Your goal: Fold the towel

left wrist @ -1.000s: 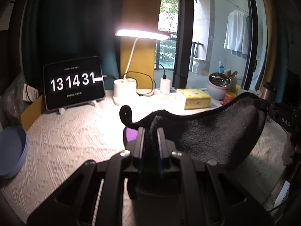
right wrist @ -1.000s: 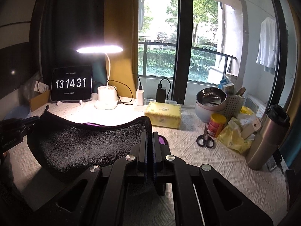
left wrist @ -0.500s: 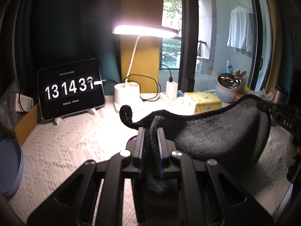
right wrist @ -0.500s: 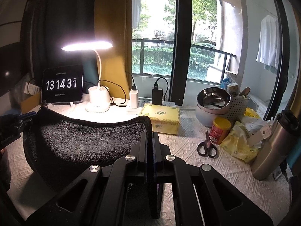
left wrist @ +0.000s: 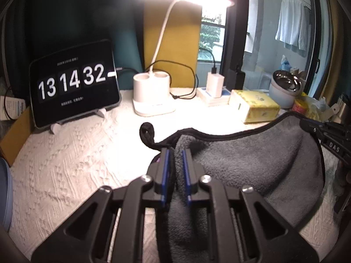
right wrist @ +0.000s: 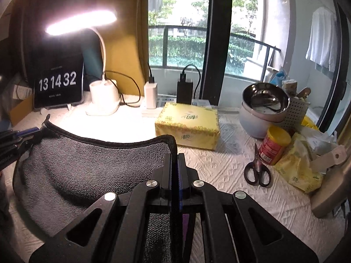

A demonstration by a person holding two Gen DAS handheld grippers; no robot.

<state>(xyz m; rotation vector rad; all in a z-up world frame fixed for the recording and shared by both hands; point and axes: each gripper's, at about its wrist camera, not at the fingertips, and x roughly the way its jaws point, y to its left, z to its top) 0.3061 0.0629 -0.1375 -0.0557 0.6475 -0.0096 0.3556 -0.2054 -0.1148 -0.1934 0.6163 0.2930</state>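
Note:
A dark grey towel with a black hem hangs stretched between my two grippers above the white textured table cover. My left gripper is shut on one top corner, with bunched cloth between its blue pads. My right gripper is shut on the other top corner; the towel sags to its left. Each gripper shows at the edge of the other's view: the right one, the left one. A bit of purple shows below the right jaws.
At the back stand a tablet clock, a lit desk lamp, chargers, and a yellow tissue box. Right: steel bowl, red-and-yellow can, scissors, yellow bags. A blue plate lies at the left edge.
Both grippers have moved forward toward the back of the table with the towel still held between them; the lamp and clock are closer. The clock turned from 13:14:31 to 13:14:32.

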